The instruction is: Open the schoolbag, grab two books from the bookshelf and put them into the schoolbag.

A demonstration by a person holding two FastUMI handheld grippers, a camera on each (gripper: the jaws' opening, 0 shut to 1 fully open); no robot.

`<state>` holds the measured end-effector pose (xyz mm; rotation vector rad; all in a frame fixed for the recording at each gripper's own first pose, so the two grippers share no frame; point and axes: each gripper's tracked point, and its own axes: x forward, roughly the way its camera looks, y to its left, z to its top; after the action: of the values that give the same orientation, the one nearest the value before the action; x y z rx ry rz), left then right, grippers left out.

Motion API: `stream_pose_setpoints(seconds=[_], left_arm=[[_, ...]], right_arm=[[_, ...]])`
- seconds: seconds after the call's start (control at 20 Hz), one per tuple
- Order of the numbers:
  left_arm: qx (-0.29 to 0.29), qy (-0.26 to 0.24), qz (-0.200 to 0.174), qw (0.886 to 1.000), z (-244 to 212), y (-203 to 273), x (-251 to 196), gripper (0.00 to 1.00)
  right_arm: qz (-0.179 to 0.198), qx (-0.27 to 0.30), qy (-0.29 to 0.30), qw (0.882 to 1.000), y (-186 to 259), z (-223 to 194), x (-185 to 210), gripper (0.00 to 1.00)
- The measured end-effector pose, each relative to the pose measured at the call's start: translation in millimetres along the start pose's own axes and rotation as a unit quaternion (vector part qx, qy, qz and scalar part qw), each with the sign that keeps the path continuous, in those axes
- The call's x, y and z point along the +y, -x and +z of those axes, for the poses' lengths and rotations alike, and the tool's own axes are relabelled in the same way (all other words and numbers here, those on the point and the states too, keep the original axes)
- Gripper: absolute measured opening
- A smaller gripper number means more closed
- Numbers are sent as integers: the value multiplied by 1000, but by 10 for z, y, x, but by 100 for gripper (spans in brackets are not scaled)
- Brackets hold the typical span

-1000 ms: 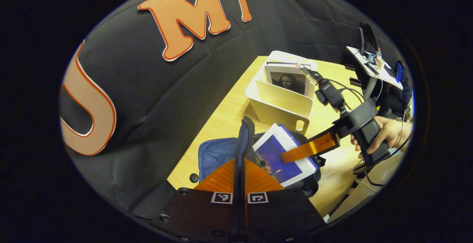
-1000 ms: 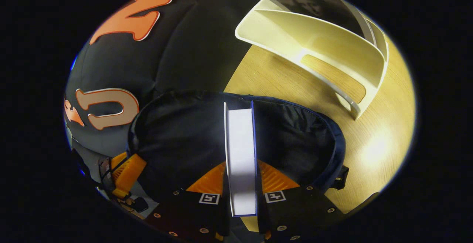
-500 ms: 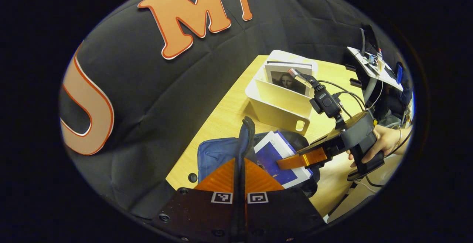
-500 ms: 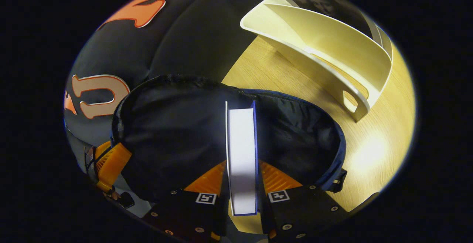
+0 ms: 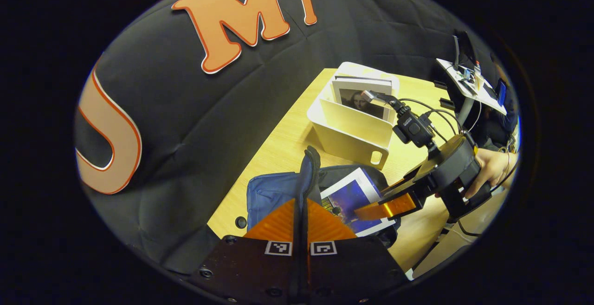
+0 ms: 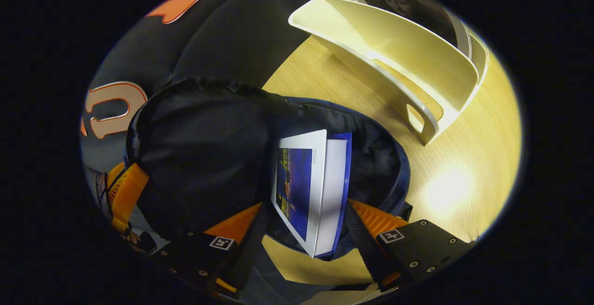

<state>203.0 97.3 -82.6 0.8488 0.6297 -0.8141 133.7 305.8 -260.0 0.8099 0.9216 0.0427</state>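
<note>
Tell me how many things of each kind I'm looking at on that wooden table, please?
Schoolbag: 1
White bookshelf: 1
Books: 2, a blue-covered book in the open schoolbag and a portrait-cover book in the bookshelf
Handheld grippers: 2, the left gripper and the right gripper
Total: 6

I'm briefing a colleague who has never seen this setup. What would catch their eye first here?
Probably the blue-covered book tilted in the open mouth of the dark schoolbag, between the spread fingers of the right claw. Next, the cream bookshelf behind on the wooden table, holding a portrait-covered book.
</note>
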Motion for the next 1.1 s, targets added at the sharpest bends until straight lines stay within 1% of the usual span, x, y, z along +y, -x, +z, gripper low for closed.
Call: stream_pose_setpoints(seconds=[0.15,0.25,0.3,0.35,0.4,0.6,0.8,1.0,1.1], left_arm=[[2,1,-4,1000,-15,-17,-38,0],[2,-3,-6,1000,-10,-11,-66,0],[2,-4,-6,1000,-11,-12,-77,7],[1,-5,-6,1000,-2,-19,-86,7],[3,-6,-6,1000,-8,-26,-103,0],[1,-10,-7,1000,-10,-20,-147,0],[1,-5,-15,1000,-9,-56,-214,0],[-3,5,-25,1000,25,-132,-295,0],[2,-1,-9,1000,-26,-129,-198,0]], right_arm=[[1,-5,10,1000,136,27,-67,97],[-4,-10,28,1000,226,47,-88,97],[-8,-13,37,999,269,59,-108,97],[-11,-16,44,999,345,60,-131,97],[-12,-19,52,998,421,68,-154,97],[-25,-36,90,995,779,193,-246,97],[-55,-62,134,988,1146,431,-337,97],[-84,-70,182,977,1542,655,-431,97],[-92,-76,200,972,1762,818,-423,97]])
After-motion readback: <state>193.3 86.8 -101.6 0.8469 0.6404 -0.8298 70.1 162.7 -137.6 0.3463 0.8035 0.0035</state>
